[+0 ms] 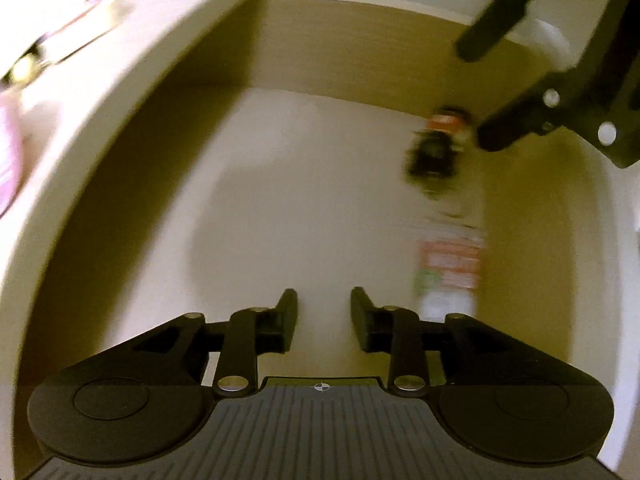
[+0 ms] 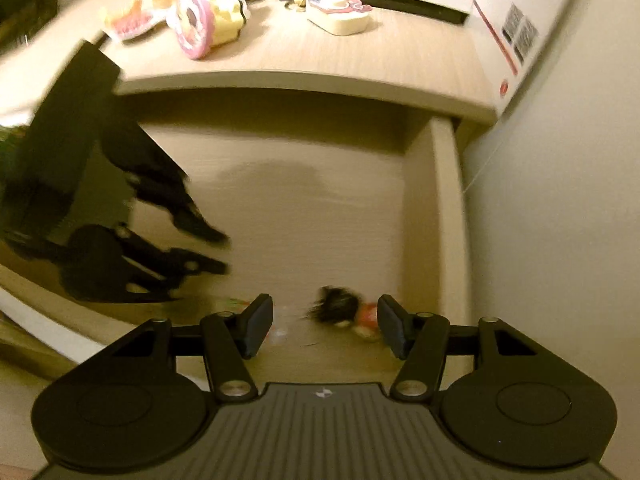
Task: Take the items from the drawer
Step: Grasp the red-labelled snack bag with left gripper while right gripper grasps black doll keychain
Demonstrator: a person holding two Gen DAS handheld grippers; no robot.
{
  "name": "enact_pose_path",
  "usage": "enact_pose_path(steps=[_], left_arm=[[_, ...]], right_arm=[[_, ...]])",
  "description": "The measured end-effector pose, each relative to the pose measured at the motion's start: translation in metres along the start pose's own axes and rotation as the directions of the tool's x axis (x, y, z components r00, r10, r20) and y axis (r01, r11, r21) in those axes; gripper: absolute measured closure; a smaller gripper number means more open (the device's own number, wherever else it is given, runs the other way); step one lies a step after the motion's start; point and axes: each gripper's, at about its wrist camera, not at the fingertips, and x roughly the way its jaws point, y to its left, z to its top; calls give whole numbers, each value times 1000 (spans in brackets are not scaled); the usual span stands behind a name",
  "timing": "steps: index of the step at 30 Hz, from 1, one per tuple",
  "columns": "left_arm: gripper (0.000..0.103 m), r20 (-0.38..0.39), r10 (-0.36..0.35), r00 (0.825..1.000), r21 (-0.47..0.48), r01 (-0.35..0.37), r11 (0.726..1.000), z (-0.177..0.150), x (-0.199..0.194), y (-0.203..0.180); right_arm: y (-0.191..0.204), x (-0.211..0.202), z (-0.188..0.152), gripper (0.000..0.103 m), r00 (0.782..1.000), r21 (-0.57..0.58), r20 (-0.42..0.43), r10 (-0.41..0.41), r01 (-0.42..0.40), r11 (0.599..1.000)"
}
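The drawer [image 2: 440, 200] stands open beneath the desk top [image 2: 304, 56], and the thing to come out next is a small doll [image 2: 344, 312] with dark hair and a red body, lying flat on the drawer floor close to the right-hand wall. The right gripper [image 2: 325, 322] hangs directly over it with its fingers spread wide and nothing between them; in the right wrist view the doll sits in the gap, nearer the right finger than the left, hair pointing left and red body right — so its long axis runs roughly across the opening, from one finger toward the other. The left gripper [image 1: 324, 320] is well apart from it, fingers parted to a moderate gap and empty, aimed at bare drawer floor. A blurred red-and-green packet [image 1: 450, 268] lies nearer that left side. The right hand looks the better placed to lower and close, though motion blur hides whether the fingers clear the doll's ends
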Motion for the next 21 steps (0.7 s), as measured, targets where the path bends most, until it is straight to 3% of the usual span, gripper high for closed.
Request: enact_pose_path(steps=[2, 4, 6, 8, 11, 14, 17, 21], left_arm=[[76, -5, 48, 999, -48, -48, 998, -5, -2, 12], [76, 8, 39, 999, -126, -37, 991, -13, -11, 27], [76, 33, -3, 999, -227, 11, 974, -23, -23, 41], [76, 66, -35, 997, -333, 55, 941, -35, -37, 53], [76, 124, -29, 992, -470, 85, 879, -55, -57, 63], [76, 168, -23, 985, -551, 113, 827, -75, -72, 68], [76, 201, -3, 980, -609, 127, 783, -90, -84, 61], [76, 217, 39, 975, -665, 118, 737, -109, -101, 54]], right_arm=[[3, 10, 10, 45, 998, -71, -39, -41, 38, 997], [8, 19, 19, 45, 997, -107, -68, -45, 37, 994], [11, 25, 28, 45, 995, -83, -103, 5, -13, 996], [12, 30, 38, 45, 981, -18, -162, 108, -113, 993], [16, 48, 47, 44, 927, 80, -292, 234, -220, 972], [20, 69, 54, 34, 876, 151, -403, 266, -222, 963], [18, 91, 55, 33, 806, 244, -499, 318, -222, 944], [18, 113, 54, 33, 744, 279, -579, 333, -203, 939]])
